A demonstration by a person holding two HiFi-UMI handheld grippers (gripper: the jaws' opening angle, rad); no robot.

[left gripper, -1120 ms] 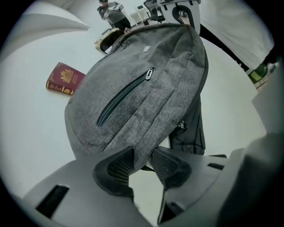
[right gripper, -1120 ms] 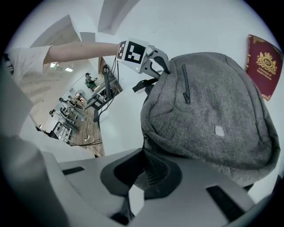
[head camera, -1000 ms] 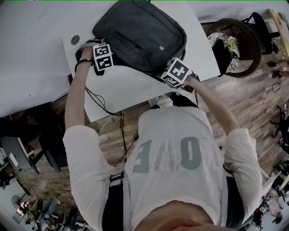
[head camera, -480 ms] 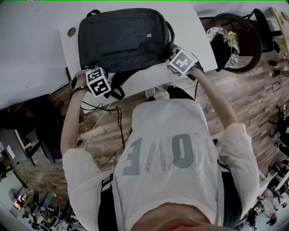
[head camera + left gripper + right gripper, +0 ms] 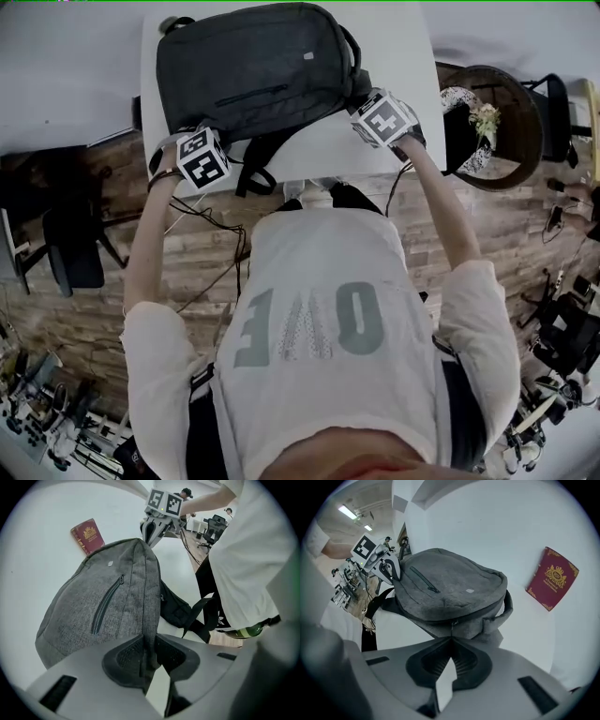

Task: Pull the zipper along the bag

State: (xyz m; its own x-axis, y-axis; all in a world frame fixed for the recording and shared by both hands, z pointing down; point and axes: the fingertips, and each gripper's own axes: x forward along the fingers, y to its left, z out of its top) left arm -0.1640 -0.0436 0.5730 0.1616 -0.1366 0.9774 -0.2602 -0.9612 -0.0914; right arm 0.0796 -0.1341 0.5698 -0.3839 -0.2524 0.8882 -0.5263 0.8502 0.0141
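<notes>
Head view looks down over the person's shoulders at a dark grey backpack (image 5: 258, 70) lying front side up on the white bench (image 5: 323, 155). At the backpack's left near corner sits the left hand-held gripper (image 5: 186, 141). The left gripper view shows its jaws only a little apart, with the pads pressed on both sides of a raised fold of the backpack's grey fabric along the edge seam. Across the backpack's front runs a short, closed pocket zipper (image 5: 251, 94). From the backpack's near edge the black shoulder straps (image 5: 251, 171) hang over the bench's rim. At the backpack's right near corner is the right hand-held gripper (image 5: 364, 97). Its jaws are fully together, pinching the thin zipper pull (image 5: 450, 629) of the main zipper that runs round the backpack's side, near the carry handle (image 5: 506, 604). Beyond the backpack's right side and apart from it, a dark red booklet (image 5: 551, 577) with a gold crest lies on the white surface.
</notes>
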